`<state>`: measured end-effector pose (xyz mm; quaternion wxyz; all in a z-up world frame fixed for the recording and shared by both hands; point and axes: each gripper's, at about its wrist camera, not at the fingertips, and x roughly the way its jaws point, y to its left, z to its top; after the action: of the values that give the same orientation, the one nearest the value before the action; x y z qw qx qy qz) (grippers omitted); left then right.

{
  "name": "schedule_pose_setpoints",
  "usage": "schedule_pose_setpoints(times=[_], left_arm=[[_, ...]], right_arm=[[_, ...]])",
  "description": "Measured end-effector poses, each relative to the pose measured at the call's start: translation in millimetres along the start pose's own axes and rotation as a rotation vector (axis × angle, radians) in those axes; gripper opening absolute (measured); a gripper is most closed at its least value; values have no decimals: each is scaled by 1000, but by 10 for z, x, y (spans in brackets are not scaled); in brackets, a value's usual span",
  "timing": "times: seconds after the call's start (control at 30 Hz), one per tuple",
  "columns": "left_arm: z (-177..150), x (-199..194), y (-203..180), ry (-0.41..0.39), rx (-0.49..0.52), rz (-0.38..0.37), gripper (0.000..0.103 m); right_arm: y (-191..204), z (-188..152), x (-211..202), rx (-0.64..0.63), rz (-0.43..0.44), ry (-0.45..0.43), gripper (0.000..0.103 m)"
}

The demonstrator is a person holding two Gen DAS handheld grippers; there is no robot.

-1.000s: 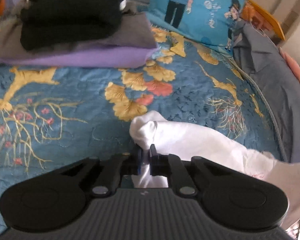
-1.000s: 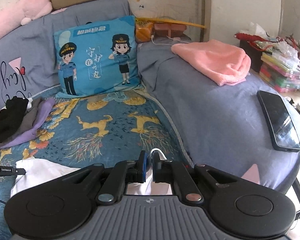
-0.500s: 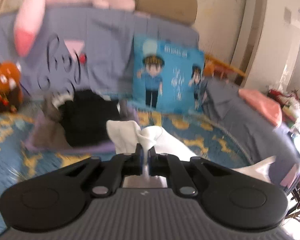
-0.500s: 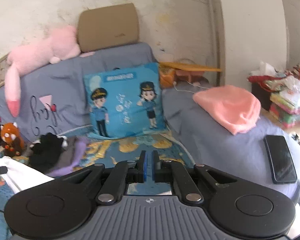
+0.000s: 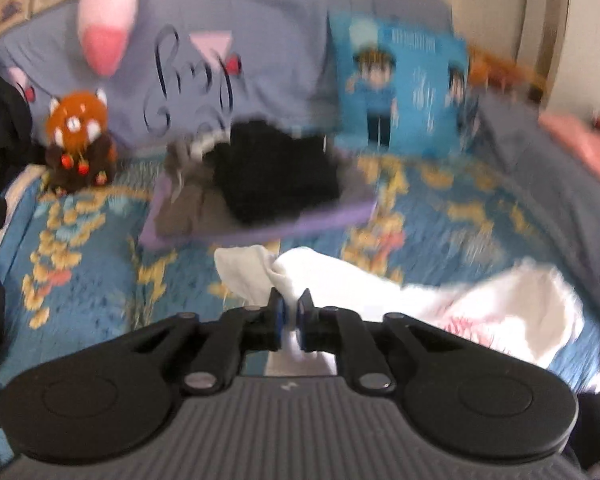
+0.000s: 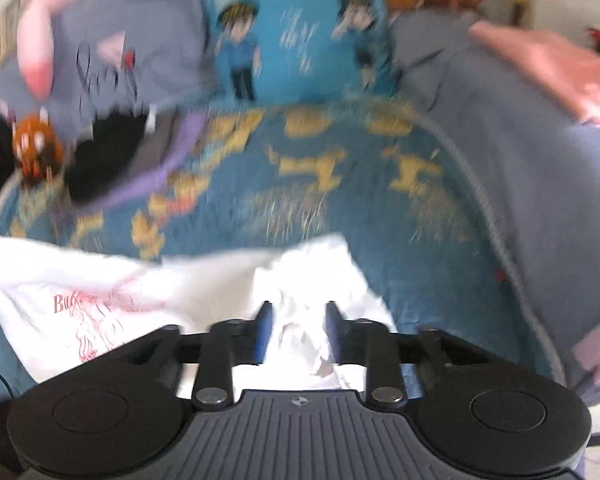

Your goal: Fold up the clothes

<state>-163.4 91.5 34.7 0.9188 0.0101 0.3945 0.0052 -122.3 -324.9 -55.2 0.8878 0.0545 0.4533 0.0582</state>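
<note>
White T-shirt [image 6: 204, 292] with a red print is our current piece, and it lies spread and rumpled on the near part of the bed [image 6: 364, 208], across the blue quilt with yellow patterns. We judge the job partly done: a stack of folded clothes [image 5: 260, 184], black on grey on purple, already sits at the far left of the quilt, just in front of the blue cartoon cushion [image 5: 400, 92] and right of the red-panda plush toy [image 5: 78, 136]. This shirt is not yet folded; no clean crease shows, and its cloth is bunched near both tools.

Our left hand-held gripper [image 5: 291, 314] has just been opening; its jaws stand narrowly apart with a tuft of the shirt's left edge between them, and through the blur we cannot tell whether the pads press on it. Our right hand-held gripper [image 6: 296, 330] has also just been opening; its jaws stand clearly apart, released, with crumpled white fabric lying loose in the gap.

What is left, as we read it: smooth the shirt flat, fold it, then carry it to the stack. A pink cloth [image 6: 548, 76] on the grey cover at far right may also await folding, though we cannot be sure.
</note>
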Motion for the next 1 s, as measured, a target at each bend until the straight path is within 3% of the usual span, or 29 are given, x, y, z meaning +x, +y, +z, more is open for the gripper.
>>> schedule_pose_setpoints(times=[0.03, 0.07, 0.13, 0.2, 0.37, 0.5, 0.6, 0.87, 0.9, 1.0], left_arm=[[-35, 39, -5, 9, 21, 16, 47], [-74, 66, -11, 10, 41, 29, 54], [-144, 116, -4, 17, 71, 45, 84], [-202, 175, 37, 39, 79, 51, 85], [-270, 497, 300, 127, 21, 47, 85], [-268, 830, 504, 203, 20, 4, 85], [-297, 1044, 589, 235, 75, -3, 85], [-450, 1469, 893, 343, 92, -50, 87], [-463, 1491, 882, 341, 93, -66, 87], [-482, 1543, 839, 337, 74, -123, 83]], right_arm=[[2, 7, 78, -5, 8, 5, 42], [3, 18, 155, -9, 15, 10, 44], [-8, 110, 283, 5, 39, 11, 50], [-30, 237, 406, 31, 52, 21, 57], [-198, 601, 680, 161, 133, 93, 58], [-235, 843, 928, 117, 165, 177, 62], [-271, 926, 1118, 41, 101, 228, 63], [-560, 878, 1628, 41, 59, 344, 62], [-571, 865, 1677, 53, 70, 351, 59], [-525, 813, 1775, 75, 111, 373, 34]])
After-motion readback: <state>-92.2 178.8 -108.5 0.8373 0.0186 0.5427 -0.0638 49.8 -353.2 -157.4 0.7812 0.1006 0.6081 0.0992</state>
